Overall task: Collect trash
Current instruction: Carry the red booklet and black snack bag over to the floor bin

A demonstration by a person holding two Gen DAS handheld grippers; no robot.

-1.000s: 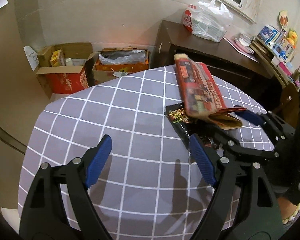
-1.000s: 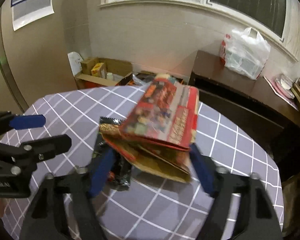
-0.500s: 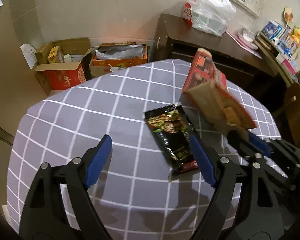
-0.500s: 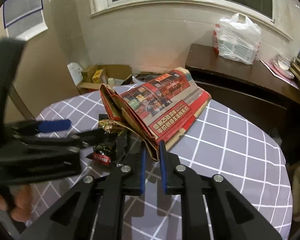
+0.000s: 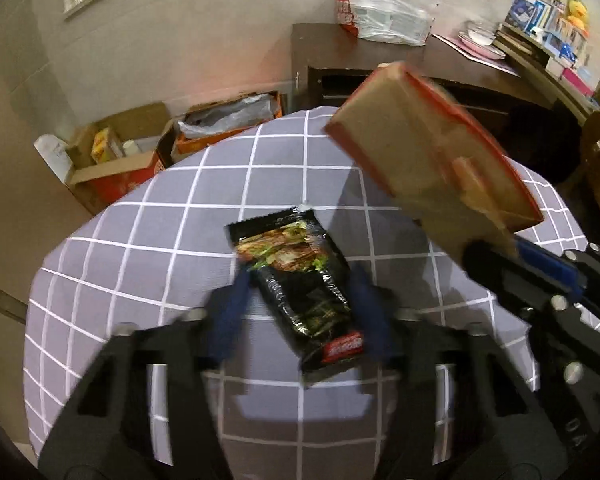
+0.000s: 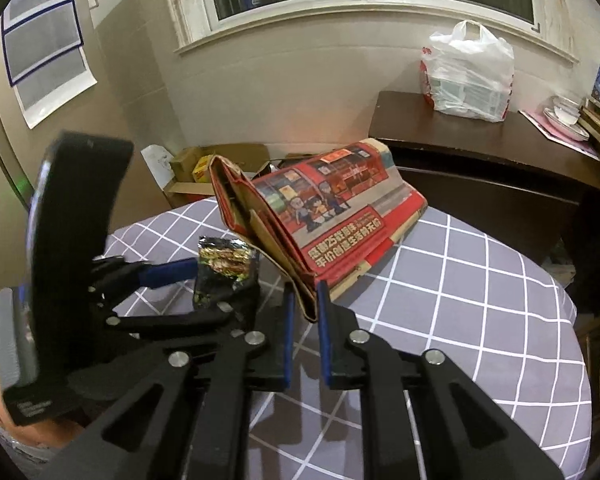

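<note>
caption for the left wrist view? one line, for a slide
Left gripper jaws closing around black snack wrapper on checked tablecloth; right gripper lifts flattened red carton.

Red carton (image 6: 332,216), black wrapper (image 5: 300,280), grey white-checked tablecloth (image 5: 148,248)

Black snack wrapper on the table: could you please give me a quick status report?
Left gripper jaws have just been closing astride the black snack wrapper, contact unclear. Right gripper shut on red carton. Nothing blocking.
</note>
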